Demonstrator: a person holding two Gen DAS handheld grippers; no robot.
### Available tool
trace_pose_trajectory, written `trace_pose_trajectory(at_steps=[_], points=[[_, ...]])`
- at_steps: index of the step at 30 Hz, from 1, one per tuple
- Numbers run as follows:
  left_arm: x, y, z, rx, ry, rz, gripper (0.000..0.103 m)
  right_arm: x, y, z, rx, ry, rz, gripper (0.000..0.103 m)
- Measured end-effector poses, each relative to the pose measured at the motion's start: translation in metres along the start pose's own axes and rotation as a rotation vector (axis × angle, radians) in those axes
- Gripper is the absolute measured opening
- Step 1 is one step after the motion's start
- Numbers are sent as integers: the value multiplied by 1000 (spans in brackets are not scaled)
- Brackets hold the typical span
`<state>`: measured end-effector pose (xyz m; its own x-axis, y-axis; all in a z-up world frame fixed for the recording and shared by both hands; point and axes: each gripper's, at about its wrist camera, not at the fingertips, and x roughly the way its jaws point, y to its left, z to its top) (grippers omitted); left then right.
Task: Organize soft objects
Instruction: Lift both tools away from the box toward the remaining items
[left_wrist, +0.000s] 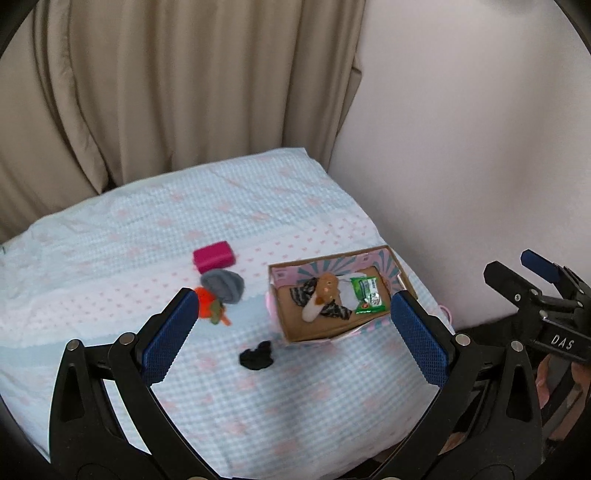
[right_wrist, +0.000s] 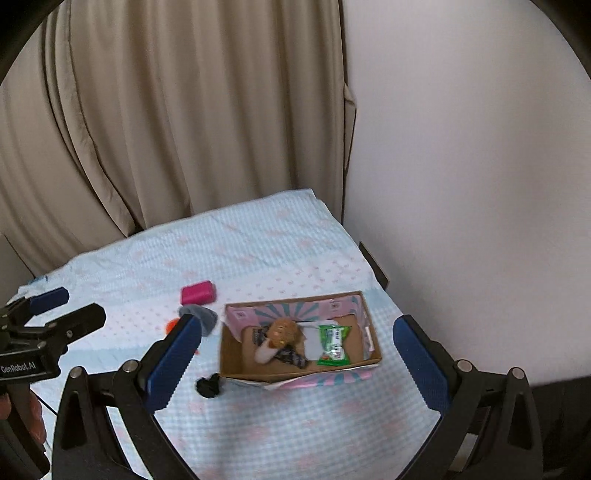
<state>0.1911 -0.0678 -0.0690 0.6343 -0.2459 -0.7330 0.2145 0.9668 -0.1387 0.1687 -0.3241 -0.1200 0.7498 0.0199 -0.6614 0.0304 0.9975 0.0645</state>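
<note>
- Left wrist view: left tongs (left_wrist: 293, 328) released, empty, above bed (left_wrist: 110, 266).
- Right tongs (right_wrist: 299, 358) likewise released.
- Best next: black cloth (left_wrist: 256, 355), lower centre, pinched mid-bundle, carried into box (left_wrist: 321, 334).

"DAS" read in white capitals on black body of right gripper (left_wrist: 546, 295), seen at right edge of left wrist view. "GenRobot.AI" read in white on black body of left gripper (right_wrist: 55, 314), at left edge of right wrist view. Print on green packet (right_wrist: 333, 345) inside cardboard box (right_wrist: 295, 374) too blurred to read. Small square codes on box's pink inner wall unreadable too.
</note>
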Motion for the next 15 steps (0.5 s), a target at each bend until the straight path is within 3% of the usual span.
trace_pose_trajectory(at_steps=[8,15], points=[[-40,68,-15,2,-44,25,103,-21,52,-17,25,-19,16,103],[-36,123,-30,0,-14,25,103,-15,99,-38,42,-2,25,103]])
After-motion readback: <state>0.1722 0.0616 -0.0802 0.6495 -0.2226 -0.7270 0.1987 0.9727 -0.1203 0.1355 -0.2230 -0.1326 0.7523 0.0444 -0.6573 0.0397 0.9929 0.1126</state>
